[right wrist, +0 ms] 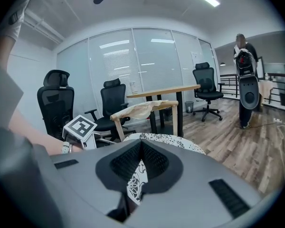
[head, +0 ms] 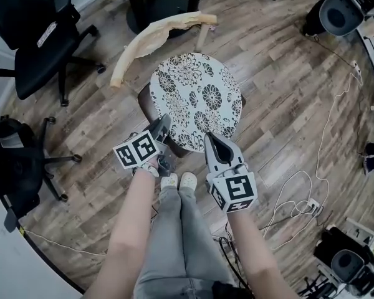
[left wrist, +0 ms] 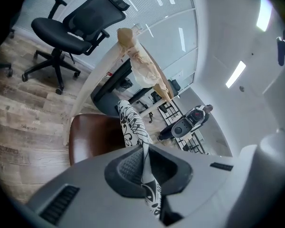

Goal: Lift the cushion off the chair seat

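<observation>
Gripping cushion [head: 196, 98] by near rim, L gripper [head: 164, 129] & R gripper [head: 210, 143] jaws both clamping onto fabric; holding it partly up off seat [left wrist: 92, 137], stretching away from jaws twd chair back [head: 156, 33].

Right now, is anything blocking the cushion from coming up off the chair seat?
Nothing visible does. Both the left hand-held gripper and right hand-held gripper are shut on the near edge of the cushion, and nothing lies on it. The wrapped backrest stands beyond its far edge, not over it.
</observation>
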### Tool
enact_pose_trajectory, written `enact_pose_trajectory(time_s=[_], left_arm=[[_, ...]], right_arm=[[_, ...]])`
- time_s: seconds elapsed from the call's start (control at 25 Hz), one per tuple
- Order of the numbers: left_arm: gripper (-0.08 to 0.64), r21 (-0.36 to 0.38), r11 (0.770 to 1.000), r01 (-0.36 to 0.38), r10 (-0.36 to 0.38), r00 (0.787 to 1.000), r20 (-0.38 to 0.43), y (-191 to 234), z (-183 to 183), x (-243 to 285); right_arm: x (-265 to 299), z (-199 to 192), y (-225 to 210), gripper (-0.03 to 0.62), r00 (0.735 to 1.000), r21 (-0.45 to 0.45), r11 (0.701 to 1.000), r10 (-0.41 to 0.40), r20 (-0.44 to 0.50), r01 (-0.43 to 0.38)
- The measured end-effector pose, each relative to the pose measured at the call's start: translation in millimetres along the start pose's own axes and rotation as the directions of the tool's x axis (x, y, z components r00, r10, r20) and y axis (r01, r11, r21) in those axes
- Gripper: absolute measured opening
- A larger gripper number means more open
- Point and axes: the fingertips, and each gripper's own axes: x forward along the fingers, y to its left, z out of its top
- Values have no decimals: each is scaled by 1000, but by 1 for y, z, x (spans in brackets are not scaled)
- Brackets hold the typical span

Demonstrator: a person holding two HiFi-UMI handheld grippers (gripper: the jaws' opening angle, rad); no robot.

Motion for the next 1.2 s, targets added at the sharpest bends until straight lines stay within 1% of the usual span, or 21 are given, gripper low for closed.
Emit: enact_pose_trajectory(time_s=[0.24,0.52,0.76,0.92,1.2], left_arm=[[11,12,1000,20,-20,1000,8,-25,8,-8],[11,3,999,51,-51,998,27,-67,16,-15],[11,60,994,86,-89,995,39,-107,27,-25],[11,85,990,109,-114,992,50,-130,40,-32],[11,145,980,136,-144,988,47,-164,55,-47]], right_arm=[[-16,27,-3,23,1000,10,1000,-8,27,8],[-34,57,-11,25,998,32,999,-32,52,31],[-51,87,-18,24,996,30,999,-37,83,35],[-59,106,-17,23,994,27,999,-43,102,41],[-77,127,-9,25,992,38,998,-50,116,46]])
